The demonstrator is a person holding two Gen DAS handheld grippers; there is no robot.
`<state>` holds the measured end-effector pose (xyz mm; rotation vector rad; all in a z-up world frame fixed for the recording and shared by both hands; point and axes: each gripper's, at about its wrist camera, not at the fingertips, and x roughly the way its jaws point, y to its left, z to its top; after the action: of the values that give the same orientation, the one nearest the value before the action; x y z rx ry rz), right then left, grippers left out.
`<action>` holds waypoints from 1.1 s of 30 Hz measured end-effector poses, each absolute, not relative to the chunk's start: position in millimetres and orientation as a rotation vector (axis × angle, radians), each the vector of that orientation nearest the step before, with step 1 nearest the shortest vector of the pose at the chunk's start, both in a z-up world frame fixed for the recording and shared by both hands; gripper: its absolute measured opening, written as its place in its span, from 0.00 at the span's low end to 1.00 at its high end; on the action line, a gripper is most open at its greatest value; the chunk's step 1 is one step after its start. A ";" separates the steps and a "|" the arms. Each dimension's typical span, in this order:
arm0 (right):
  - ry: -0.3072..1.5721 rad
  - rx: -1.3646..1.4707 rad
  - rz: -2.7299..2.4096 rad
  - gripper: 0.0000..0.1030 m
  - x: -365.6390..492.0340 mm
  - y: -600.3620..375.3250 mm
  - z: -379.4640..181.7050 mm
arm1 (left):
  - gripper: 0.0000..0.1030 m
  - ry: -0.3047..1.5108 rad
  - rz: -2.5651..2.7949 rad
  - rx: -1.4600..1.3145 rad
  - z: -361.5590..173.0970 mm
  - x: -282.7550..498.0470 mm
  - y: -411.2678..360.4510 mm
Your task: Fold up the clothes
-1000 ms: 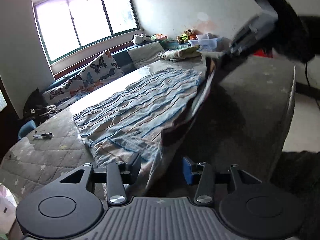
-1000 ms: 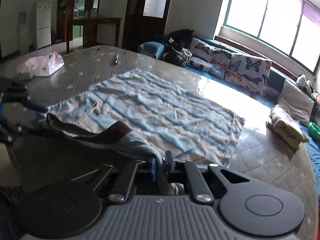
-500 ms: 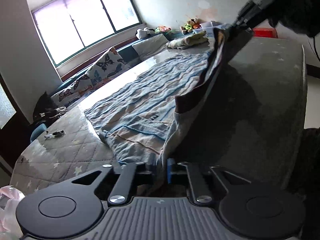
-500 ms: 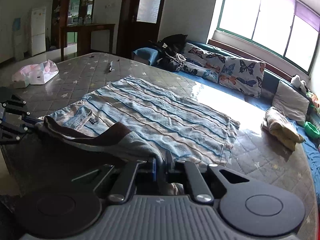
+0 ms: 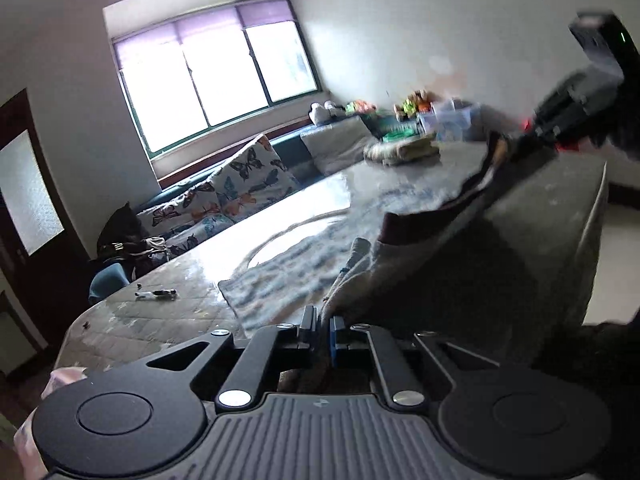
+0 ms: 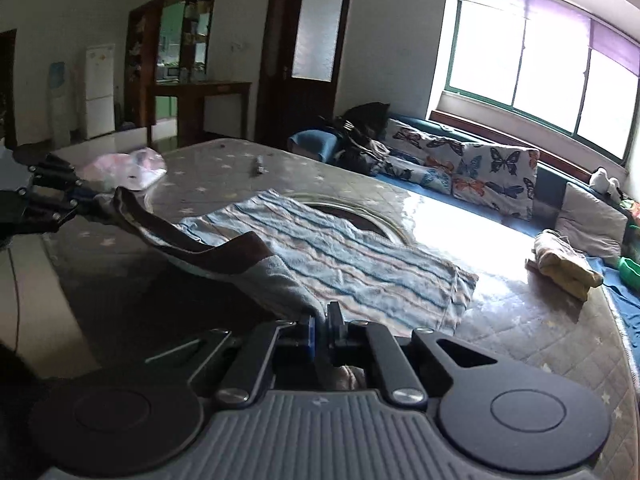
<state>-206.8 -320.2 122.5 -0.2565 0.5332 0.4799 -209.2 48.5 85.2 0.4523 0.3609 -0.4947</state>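
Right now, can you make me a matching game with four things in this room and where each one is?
Things:
1. striped garment
2. pink plastic bag
3. butterfly cushions
4. yellowish folded cloth

Places:
A. leaning along the bench under the window
B. near edge lifted and pinched by both tongs, the rest lying on the mattress
C. at the mattress edge next to the grey pillow
D. on the far corner of the mattress, toward the fridge

Right pairs: 1-B, 2-D, 3-A, 4-C

The left tongs and the right tongs are each shut on the garment's raised edge.
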 end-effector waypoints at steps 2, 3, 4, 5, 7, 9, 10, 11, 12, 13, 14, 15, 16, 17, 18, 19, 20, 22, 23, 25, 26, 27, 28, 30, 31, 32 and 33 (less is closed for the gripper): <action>0.539 -0.251 0.496 0.05 -213.7 -321.4 128.2 | 0.07 0.349 -0.492 0.455 92.8 -216.4 50.7; 0.541 -0.251 0.501 0.05 -213.6 -321.8 129.6 | 0.07 0.344 -0.491 0.457 96.6 -220.0 51.9; 0.541 -0.253 0.504 0.05 -211.0 -321.5 130.4 | 0.07 0.345 -0.485 0.463 97.4 -217.0 50.8; 0.541 -0.257 0.505 0.05 -206.6 -320.7 131.2 | 0.07 0.349 -0.480 0.468 97.4 -212.0 48.9; 0.540 -0.264 0.508 0.05 -197.4 -319.2 132.8 | 0.07 0.349 -0.471 0.481 97.0 -197.4 45.6; 0.545 -0.265 0.504 0.05 -182.8 -318.4 134.1 | 0.07 0.351 -0.469 0.483 97.8 -177.7 43.4; 0.549 -0.266 0.501 0.05 -174.6 -318.0 134.7 | 0.07 0.353 -0.468 0.484 98.2 -167.6 42.4; 0.552 -0.266 0.498 0.05 -166.5 -317.7 135.3 | 0.07 0.354 -0.467 0.485 98.7 -157.5 41.4; 0.557 -0.266 0.496 0.05 -157.2 -317.6 135.6 | 0.07 0.356 -0.466 0.486 99.1 -147.4 40.4; 0.562 -0.264 0.494 0.05 -147.2 -318.0 135.9 | 0.07 0.357 -0.465 0.487 99.6 -137.3 39.4; 0.569 -0.261 0.493 0.05 -137.8 -318.2 136.3 | 0.07 0.359 -0.464 0.488 100.1 -127.1 38.4; 0.579 -0.258 0.491 0.05 -127.8 -318.5 136.7 | 0.07 0.369 -0.467 0.489 99.6 -115.4 37.3; 0.588 -0.256 0.489 0.05 -117.9 -318.7 136.7 | 0.07 0.381 -0.471 0.490 99.0 -103.2 36.3; 0.595 -0.256 0.488 0.05 -108.7 -319.0 136.3 | 0.07 0.393 -0.475 0.491 98.3 -91.1 35.3; 0.602 -0.257 0.486 0.05 -100.0 -319.0 135.7 | 0.07 0.405 -0.478 0.491 97.7 -78.9 34.2; 0.612 -0.258 0.483 0.05 -90.9 -318.5 134.9 | 0.07 0.419 -0.482 0.492 95.7 -67.9 33.4; 0.624 -0.258 0.481 0.05 -79.7 -318.3 133.4 | 0.07 0.434 -0.487 0.492 93.6 -57.0 32.7; 0.648 -0.255 0.478 0.05 -56.8 -318.7 129.6 | 0.07 0.464 -0.495 0.492 89.2 -35.3 31.2; 0.657 -0.252 0.476 0.05 -47.3 -319.4 128.6 | 0.07 0.479 -0.499 0.492 87.0 -24.4 30.5; 0.676 -0.246 0.474 0.05 -26.8 -320.6 126.3 | 0.07 0.510 -0.507 0.493 82.6 -2.7 29.0; 0.686 -0.242 0.473 0.05 -15.6 -321.1 124.7 | 0.07 0.525 -0.511 0.493 80.4 8.2 28.3; 0.697 -0.240 0.473 0.05 -5.5 -321.4 122.3 | 0.07 0.540 -0.515 0.493 78.2 19.0 27.6; 0.709 -0.239 0.472 0.05 5.0 -321.4 119.3 | 0.07 0.555 -0.519 0.493 76.0 29.9 26.8; 0.733 -0.233 0.465 0.05 24.8 -322.3 111.2 | 0.08 0.585 -0.527 0.493 71.6 51.6 25.4; 0.747 -0.227 0.460 0.05 34.2 -322.8 105.9 | 0.10 0.600 -0.530 0.493 69.4 62.5 24.6; 0.765 -0.219 0.456 0.05 43.3 -323.2 99.6 | 0.10 0.615 -0.534 0.493 67.2 73.3 23.9; 0.783 -0.211 0.452 0.05 52.3 -323.7 93.3 | 0.10 0.625 -0.529 0.491 64.0 78.3 23.8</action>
<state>52.3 -323.7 93.3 -0.2113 0.7826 0.4524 78.3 23.8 64.0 0.4913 0.6248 -0.5288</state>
